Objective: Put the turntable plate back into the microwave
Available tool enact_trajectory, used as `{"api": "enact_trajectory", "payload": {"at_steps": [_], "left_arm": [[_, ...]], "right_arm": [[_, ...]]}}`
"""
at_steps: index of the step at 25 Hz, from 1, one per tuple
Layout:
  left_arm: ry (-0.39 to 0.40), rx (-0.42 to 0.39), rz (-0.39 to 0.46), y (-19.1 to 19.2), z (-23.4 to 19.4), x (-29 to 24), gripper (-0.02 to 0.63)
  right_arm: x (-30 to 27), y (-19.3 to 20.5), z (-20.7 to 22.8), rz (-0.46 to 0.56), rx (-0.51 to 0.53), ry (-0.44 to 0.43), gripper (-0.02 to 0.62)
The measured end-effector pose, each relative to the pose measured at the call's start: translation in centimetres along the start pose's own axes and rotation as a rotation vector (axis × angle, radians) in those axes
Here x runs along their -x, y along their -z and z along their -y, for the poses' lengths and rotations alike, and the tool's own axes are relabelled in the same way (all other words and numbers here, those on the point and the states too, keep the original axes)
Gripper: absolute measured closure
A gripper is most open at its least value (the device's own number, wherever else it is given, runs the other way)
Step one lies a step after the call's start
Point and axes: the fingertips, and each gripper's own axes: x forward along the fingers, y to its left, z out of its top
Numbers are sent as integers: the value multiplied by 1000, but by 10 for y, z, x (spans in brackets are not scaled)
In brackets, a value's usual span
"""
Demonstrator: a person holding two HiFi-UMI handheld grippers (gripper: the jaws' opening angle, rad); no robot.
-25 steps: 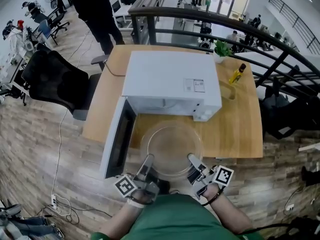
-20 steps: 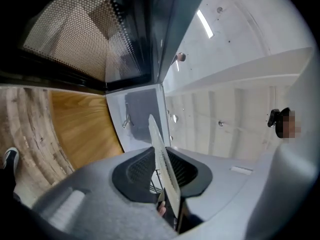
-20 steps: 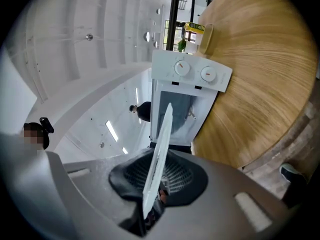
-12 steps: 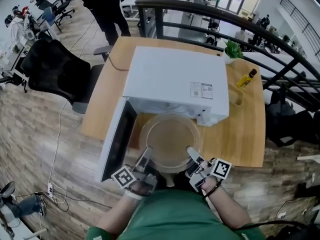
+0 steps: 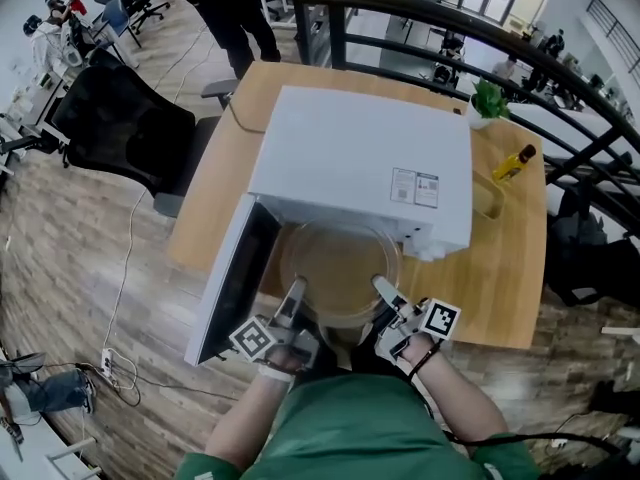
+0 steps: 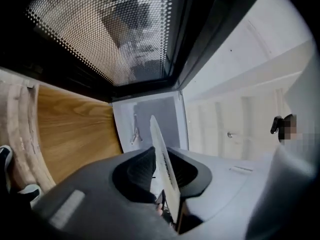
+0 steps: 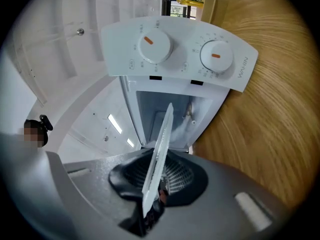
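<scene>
Holding the round, clear glass turntable plate by its near rim, the left gripper and the right gripper are both clenched on it, one at each side. The left jaws have just been closing with the rim between them. From the head view the plate lies flat at the mouth of the boxy white microwave, its far part already under the top of the oven and its near part out over the edge of the light wooden table; whether it touches the floor of the cavity I cannot tell. The glass is smooth and so transparent that the wood colour shows through it. The dark-framed microwave door stands open to the left, and a small yellow bottle lies on the table beyond the oven. The left gripper view gives what the head view does not: the thin pale edge of the plate between matt grey jaws with ribbed dark pads, the dotted metal mesh of the door window close above, and the grey inside of the cavity ahead. The right gripper view shows the same thin edge pinched between its own pads. It also shows the curved white control panel with two round white knobs, each bearing an orange mark, which the head view hides below the oven top.
</scene>
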Motion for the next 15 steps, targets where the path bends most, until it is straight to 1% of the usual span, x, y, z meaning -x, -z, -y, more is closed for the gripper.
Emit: {"api": "enact_trajectory", "payload": {"at_steps": [4, 13, 15], "left_arm": [[24, 27, 28, -7, -11, -18, 545], [28, 84, 70, -17, -38, -40, 549], [36, 83, 74, -20, -43, -45, 551]], "right_arm": [[-10, -11, 18, 15, -5, 10, 541], [-26, -25, 45, 45, -12, 32, 541], [-29, -28, 51, 50, -11, 38, 541]]}}
